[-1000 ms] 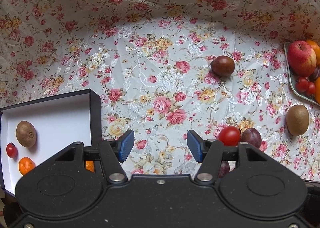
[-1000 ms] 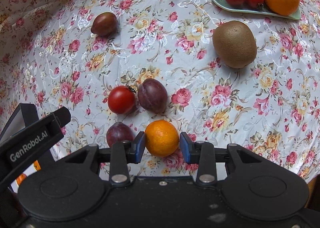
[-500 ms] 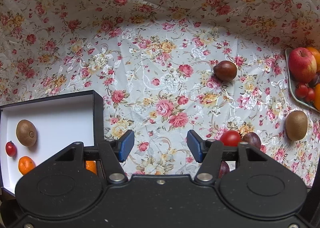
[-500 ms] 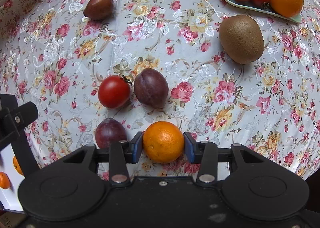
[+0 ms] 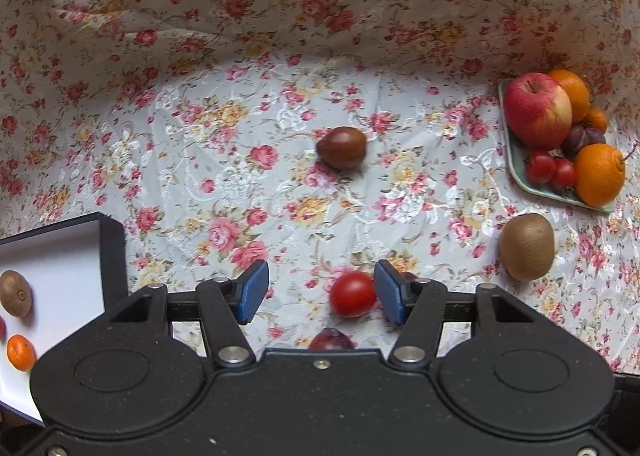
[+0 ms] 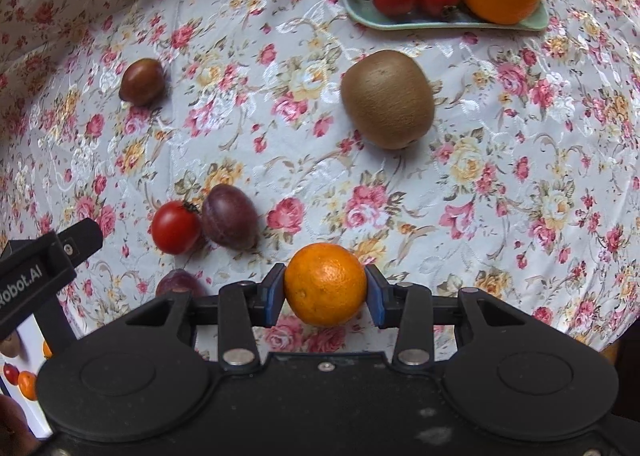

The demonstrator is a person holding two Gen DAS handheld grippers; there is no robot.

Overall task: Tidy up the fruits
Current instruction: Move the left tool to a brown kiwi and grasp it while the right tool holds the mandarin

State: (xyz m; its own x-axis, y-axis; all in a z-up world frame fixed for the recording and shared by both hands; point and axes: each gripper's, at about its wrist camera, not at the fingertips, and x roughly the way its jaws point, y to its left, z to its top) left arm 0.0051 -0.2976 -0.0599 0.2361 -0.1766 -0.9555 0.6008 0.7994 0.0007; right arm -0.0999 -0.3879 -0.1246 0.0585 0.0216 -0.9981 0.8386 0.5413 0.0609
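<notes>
The right hand-held gripper (image 6: 325, 292) is squeezing the small orange (image 6: 325, 283) just above the table (image 6: 520, 183), while the left hand-held gripper (image 5: 320, 291) hangs wide apart over the tomato (image 5: 353, 293); the round orange might slip out and roll away.

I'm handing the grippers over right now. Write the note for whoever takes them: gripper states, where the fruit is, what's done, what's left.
Right gripper: closed on a small orange, jaws just shifted.
Left gripper: open, empty, above the red tomato.
Done: kiwi, small orange and a tomato in the white box.
Left on the cloth: red tomato, two plums, brown tomato, kiwi.
The plate holds more fruit.
Next, probably: carry the held orange to the box.
</notes>
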